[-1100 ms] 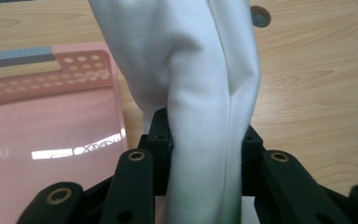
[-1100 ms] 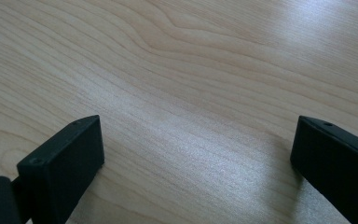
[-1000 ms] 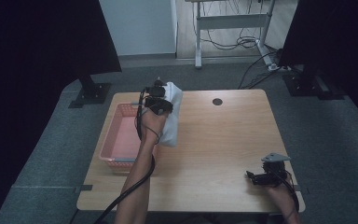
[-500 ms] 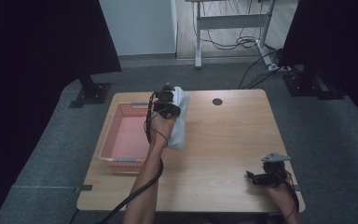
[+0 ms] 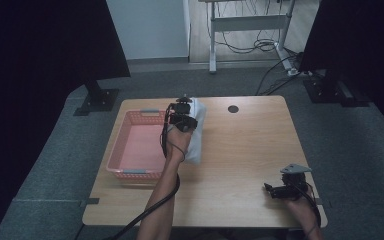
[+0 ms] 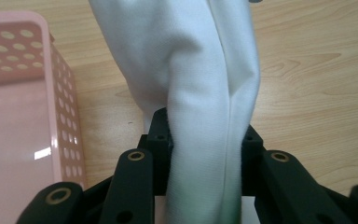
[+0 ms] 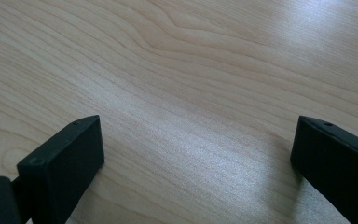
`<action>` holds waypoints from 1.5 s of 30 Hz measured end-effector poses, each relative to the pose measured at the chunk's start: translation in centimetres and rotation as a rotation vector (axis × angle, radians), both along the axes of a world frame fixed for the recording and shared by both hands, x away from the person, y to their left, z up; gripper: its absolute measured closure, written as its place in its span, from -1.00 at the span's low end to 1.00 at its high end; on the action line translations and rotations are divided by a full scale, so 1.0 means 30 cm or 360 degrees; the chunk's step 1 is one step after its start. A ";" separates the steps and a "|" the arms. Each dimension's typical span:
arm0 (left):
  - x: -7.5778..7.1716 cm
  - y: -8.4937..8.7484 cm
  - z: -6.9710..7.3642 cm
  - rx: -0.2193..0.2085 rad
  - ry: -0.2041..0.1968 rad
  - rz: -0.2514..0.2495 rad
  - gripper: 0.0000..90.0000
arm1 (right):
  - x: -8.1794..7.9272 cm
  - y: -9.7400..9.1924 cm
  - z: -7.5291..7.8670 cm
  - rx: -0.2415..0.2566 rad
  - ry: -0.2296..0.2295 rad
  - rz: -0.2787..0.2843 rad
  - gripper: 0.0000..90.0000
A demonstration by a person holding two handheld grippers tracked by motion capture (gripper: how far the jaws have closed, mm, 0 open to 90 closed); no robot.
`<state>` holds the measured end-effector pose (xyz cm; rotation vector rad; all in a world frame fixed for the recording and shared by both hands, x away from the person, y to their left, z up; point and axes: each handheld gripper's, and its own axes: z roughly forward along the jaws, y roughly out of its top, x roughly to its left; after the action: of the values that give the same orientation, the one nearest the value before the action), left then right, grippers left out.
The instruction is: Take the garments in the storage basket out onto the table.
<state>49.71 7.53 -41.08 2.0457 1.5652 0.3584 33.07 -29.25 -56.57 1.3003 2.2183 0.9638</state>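
A white cloth (image 5: 196, 142) lies stretched along the wooden table (image 5: 245, 150), just right of the pink basket (image 5: 135, 145). My left gripper (image 5: 186, 106) is shut on the cloth's far end, near the table's back edge. In the left gripper view the cloth (image 6: 200, 70) is a bunched fold pinched between the black jaws of the left gripper (image 6: 205, 135), with the basket (image 6: 18, 116) at the left. My right gripper (image 5: 275, 191) rests near the front right corner. In its own view the right gripper (image 7: 196, 154) stands open over bare wood.
The basket's perforated wall (image 6: 65, 93) runs close beside the cloth, and nothing shows inside the basket. A small dark round cap (image 5: 233, 108) sits in the table near the back edge. Beyond the table are a monitor stand foot (image 5: 97, 97) and floor cables (image 5: 260, 47).
My left gripper has carried the cloth to the right, off the basket's edge, and lower over the table. The right gripper has stayed put.
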 end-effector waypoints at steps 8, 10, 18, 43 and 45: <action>0.004 -0.004 -0.069 -0.0008 0.0022 0.0020 0.48 | 0.000 0.000 0.000 -0.0001 0.0002 0.0005 -0.95; 0.004 -0.003 -0.076 -0.0008 0.0026 0.0020 0.48 | 0.000 0.000 0.000 -0.0001 0.0002 0.0006 -0.95; 0.005 0.009 -0.124 -0.0003 0.0027 0.0041 0.47 | 0.000 0.000 0.000 -0.0001 0.0001 0.0006 -0.95; 0.009 0.011 -0.216 0.0002 0.0060 0.0054 0.38 | 0.000 0.000 0.000 -0.0001 0.0001 0.0006 -0.95; 0.009 0.012 -0.221 0.0006 0.0058 0.0058 0.37 | 0.000 0.000 0.000 -0.0001 0.0001 0.0007 -0.95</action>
<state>49.98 7.90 -47.72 2.0400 1.6263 0.3396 33.07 -29.25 -56.56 1.2963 2.2224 0.9640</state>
